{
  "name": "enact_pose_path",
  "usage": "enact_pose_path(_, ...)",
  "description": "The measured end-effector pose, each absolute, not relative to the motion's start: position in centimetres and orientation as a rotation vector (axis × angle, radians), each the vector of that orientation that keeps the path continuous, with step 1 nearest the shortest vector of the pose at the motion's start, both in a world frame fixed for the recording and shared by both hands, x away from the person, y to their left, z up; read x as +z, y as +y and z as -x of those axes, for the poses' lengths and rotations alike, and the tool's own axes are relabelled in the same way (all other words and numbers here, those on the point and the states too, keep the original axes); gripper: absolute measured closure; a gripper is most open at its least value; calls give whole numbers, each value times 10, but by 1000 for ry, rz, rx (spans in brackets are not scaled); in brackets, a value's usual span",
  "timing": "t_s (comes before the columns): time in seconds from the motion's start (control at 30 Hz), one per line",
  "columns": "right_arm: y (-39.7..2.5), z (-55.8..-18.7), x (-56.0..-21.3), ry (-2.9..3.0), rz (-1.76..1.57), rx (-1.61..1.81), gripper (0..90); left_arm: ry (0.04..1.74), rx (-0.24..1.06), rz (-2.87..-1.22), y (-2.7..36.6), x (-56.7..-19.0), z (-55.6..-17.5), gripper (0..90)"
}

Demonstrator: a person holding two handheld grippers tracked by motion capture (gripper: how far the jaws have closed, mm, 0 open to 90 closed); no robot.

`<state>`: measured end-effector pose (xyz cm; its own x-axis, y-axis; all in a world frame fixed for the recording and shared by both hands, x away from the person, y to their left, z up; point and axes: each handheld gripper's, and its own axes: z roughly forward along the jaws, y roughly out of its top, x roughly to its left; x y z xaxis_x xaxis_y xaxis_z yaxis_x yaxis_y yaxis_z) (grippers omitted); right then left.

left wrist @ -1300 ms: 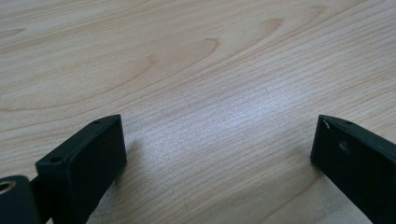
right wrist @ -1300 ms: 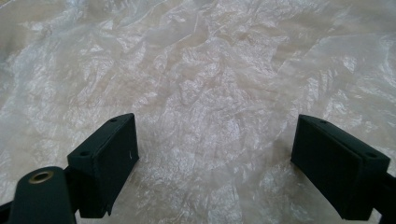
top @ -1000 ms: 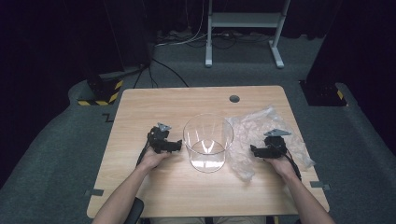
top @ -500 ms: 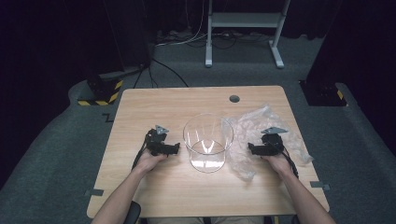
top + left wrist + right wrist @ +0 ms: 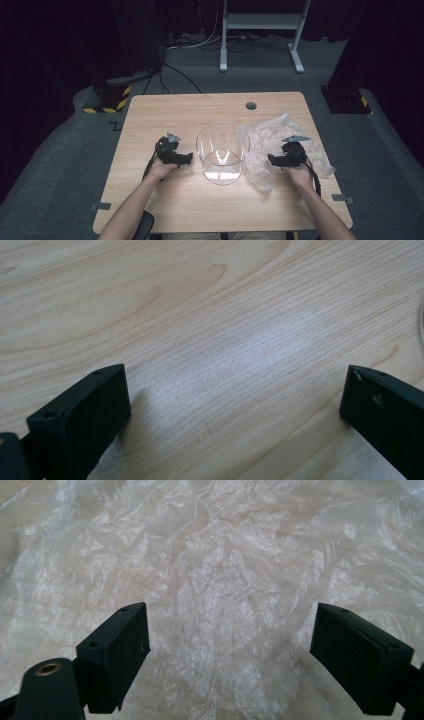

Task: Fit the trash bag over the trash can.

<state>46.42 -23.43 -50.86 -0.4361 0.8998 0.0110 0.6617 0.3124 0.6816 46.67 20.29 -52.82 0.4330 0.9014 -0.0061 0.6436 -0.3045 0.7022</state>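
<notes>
While both tongs gape wide, the right tongs hover over a crumpled, translucent plastic bag beside the clear tub.

Wooden table with round hole; grey carpet; white stand behind.

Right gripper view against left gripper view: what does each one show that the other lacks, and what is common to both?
The right gripper view shows crumpled clear plastic sheet spread beneath the right gripper, with a sliver of bare wood at the top left corner. The left gripper view shows the bare wooden table under the left gripper, with a faint pale curved edge at the far right that I cannot identify. Shared: two black fingers rising from the bottom, set wide apart with nothing between them, aimed down at the surface.
</notes>
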Motion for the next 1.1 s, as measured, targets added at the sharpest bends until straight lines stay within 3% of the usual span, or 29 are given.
enact_pose_path(0.47,-248,-449,-506,2189,-1398,918,156,1291,528,-2058,195,-528,-480,0)
enact_pose_path(1.1,-236,-454,-503,2210,-1363,957,164,1343,550,-2030,191,-528,-476,8)
